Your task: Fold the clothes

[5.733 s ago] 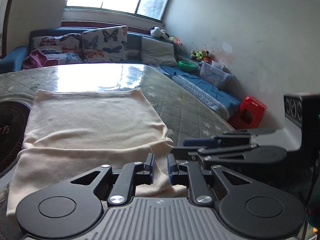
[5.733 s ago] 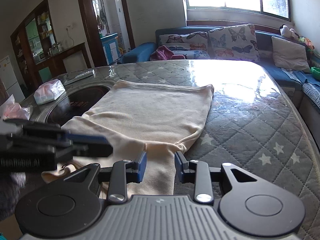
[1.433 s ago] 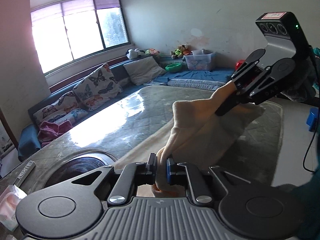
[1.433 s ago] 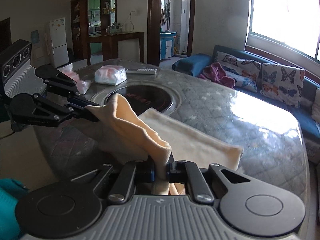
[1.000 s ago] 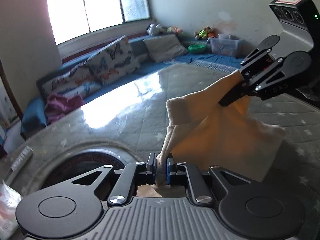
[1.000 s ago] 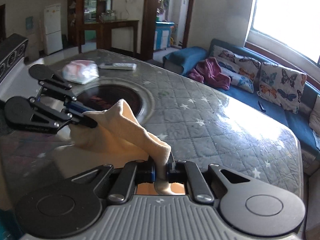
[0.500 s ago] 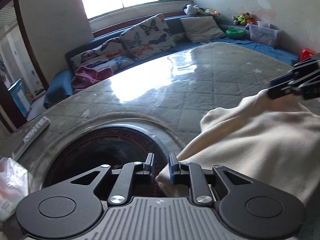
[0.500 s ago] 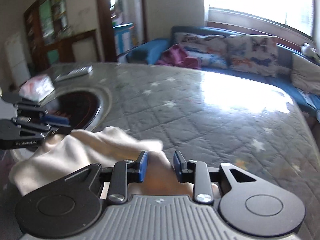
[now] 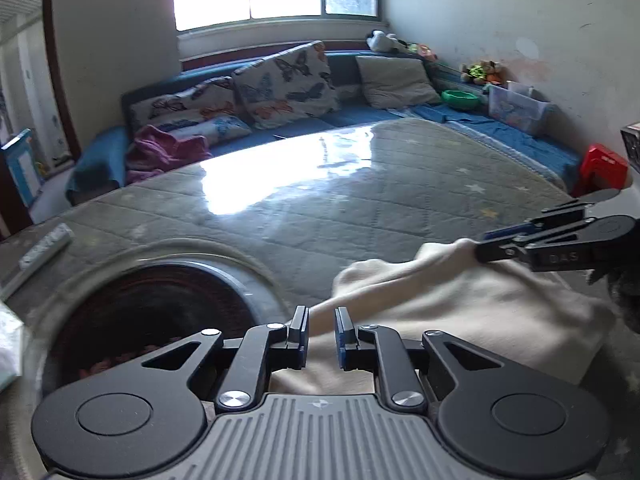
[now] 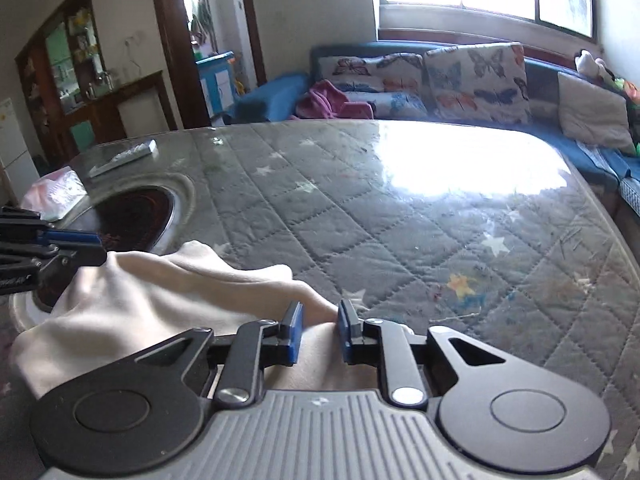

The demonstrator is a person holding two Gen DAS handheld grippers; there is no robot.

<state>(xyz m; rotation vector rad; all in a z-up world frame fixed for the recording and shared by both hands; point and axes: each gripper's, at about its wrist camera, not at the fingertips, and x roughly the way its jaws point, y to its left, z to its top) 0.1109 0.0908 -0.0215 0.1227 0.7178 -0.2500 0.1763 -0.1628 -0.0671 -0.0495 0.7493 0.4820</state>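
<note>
A cream garment [image 9: 460, 304] lies folded in a soft heap on the quilted grey table [image 9: 360, 208]. It also shows in the right wrist view [image 10: 160, 292]. My left gripper [image 9: 320, 334] is open just above the cloth's near left corner, with cloth between the jaws but not pinched. My right gripper [image 10: 319, 334] is open over the cloth's right corner and shows in the left wrist view [image 9: 520, 242] at the heap's far right edge. The left gripper shows in the right wrist view [image 10: 76, 246] at the heap's left edge.
A dark round inset [image 9: 152, 308] lies in the table left of the cloth. A remote [image 10: 124, 158] and a plastic packet [image 10: 52, 192] lie at the table's far left. A blue sofa with butterfly cushions [image 9: 280, 84] runs behind the table. A red stool [image 9: 600, 168] stands at the right.
Both grippers carried the pinched cloth corners over and down onto the table, then opened and let go. Since half a second ago the jaws have widened a little and the cloth has settled.
</note>
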